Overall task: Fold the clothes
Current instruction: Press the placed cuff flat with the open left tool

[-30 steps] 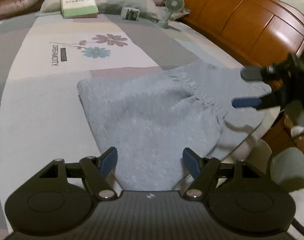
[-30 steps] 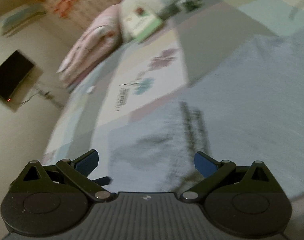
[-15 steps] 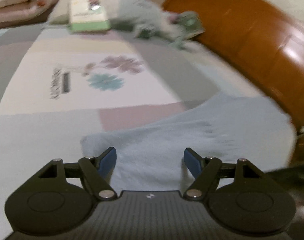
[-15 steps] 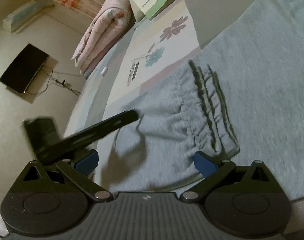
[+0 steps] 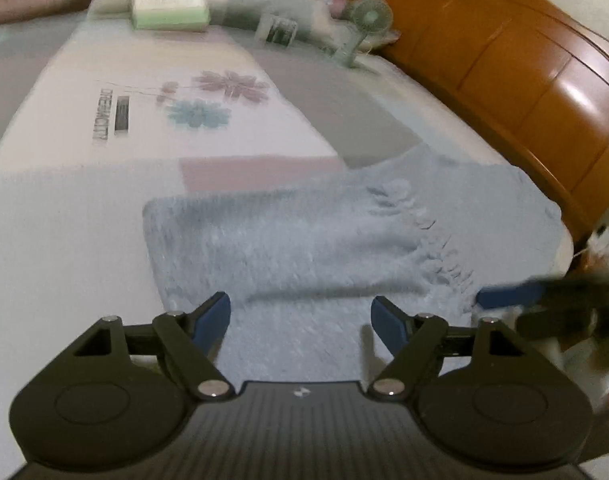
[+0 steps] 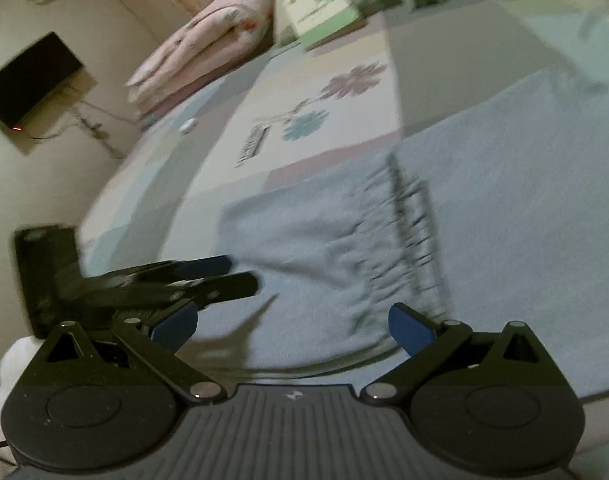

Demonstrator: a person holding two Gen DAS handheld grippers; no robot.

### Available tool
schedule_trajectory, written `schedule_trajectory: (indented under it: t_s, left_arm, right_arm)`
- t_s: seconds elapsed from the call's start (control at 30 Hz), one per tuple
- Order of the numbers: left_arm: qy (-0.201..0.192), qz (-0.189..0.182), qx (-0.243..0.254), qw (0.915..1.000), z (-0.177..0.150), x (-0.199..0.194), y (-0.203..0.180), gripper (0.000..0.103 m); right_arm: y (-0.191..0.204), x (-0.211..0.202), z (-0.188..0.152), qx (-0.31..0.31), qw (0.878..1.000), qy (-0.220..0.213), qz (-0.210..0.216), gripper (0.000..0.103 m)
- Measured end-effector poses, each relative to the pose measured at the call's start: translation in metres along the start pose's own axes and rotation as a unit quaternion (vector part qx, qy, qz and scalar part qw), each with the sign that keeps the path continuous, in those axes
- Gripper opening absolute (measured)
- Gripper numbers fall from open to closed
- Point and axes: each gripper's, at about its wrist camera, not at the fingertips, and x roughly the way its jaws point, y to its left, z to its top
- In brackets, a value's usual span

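Here a pale blue garment [image 5: 304, 236] lies spread flat on the bed [image 5: 64, 240], on the patchwork sheet, reaching to the bed's near edge and, in the left wrist view, across to the edge beside the wooden footboard [image 5: 504, 72]. A band of gathered stitching [image 5: 432, 240] crosses the cloth; in the right wrist view it shows as dark puckered lines [image 6: 408, 240].

The left tongs [image 5: 302, 316] hang over the near part of the garment. Their jaws stand wide and are opening, with cloth below the gap but no pad pressing on it. The right tongs [image 6: 292, 322] are spread wide as well, over the garment's near edge, gripping nothing. Each pair shows in the other's view: the right tongs come in from the right edge of the left wrist picture, blurred, one blue pad [image 5: 508, 296] at the garment's edge by the stitching; the left tongs appear at the left of the right wrist picture, their fingers [image 6: 224, 286] over the cloth.

At the far end of the bed a white and green box [image 5: 168, 0] lies on a pillow [image 5: 264, 4], closed, so its contents cannot be told. Beside it are a small carton [image 5: 280, 32] and a green hand fan [image 5: 364, 20]. A folded pink quilt [image 6: 208, 48] lies along the far corner. Off the bed, a dark flat screen [image 6: 32, 84] is seen against the wall, a small red light at its corner.
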Motion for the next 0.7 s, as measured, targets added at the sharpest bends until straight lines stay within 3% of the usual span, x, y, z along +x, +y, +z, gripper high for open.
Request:
schedule_trajectory:
  t_s: [0.07, 0.17, 0.23, 0.3, 0.4, 0.47, 0.53, 0.7]
  left_arm:
    - [0.003, 0.004, 0.004, 1.0, 0.009, -0.005, -0.007, 0.078]
    - [-0.028, -0.03, 0.022, 0.9989, 0.026, -0.013, -0.02, 0.078]
    - [-0.025, -0.053, 0.019, 0.9981, 0.035, -0.004, -0.027, 0.079]
    - [-0.019, -0.077, 0.015, 0.9968, 0.044, 0.006, -0.034, 0.079]
    - [0.039, -0.097, -0.013, 0.9944, 0.045, 0.048, -0.033, 0.078]
    - [0.039, -0.096, -0.02, 0.9944, 0.045, 0.055, -0.033, 0.08]
    - [0.05, -0.094, -0.011, 0.9942, 0.049, 0.047, -0.035, 0.08]
    - [0.03, -0.066, 0.011, 0.9973, 0.039, -0.004, -0.024, 0.08]
  right_arm:
    - [0.0, -0.013, 0.003, -0.006, 0.999, -0.018, -0.039, 0.103]
    - [-0.004, -0.028, 0.007, -0.011, 0.994, -0.045, -0.096, 0.103]
    - [-0.011, -0.035, 0.01, -0.006, 0.991, -0.059, -0.122, 0.103]
    - [-0.017, -0.04, 0.01, 0.005, 0.99, -0.065, -0.128, 0.103]
    - [-0.025, -0.043, 0.009, 0.017, 0.988, -0.069, -0.134, 0.103]
    - [-0.029, -0.043, 0.008, 0.023, 0.988, -0.07, -0.136, 0.103]
    - [-0.031, -0.045, 0.006, 0.025, 0.988, -0.073, -0.138, 0.103]
    - [-0.034, -0.046, 0.004, 0.033, 0.987, -0.079, -0.135, 0.103]
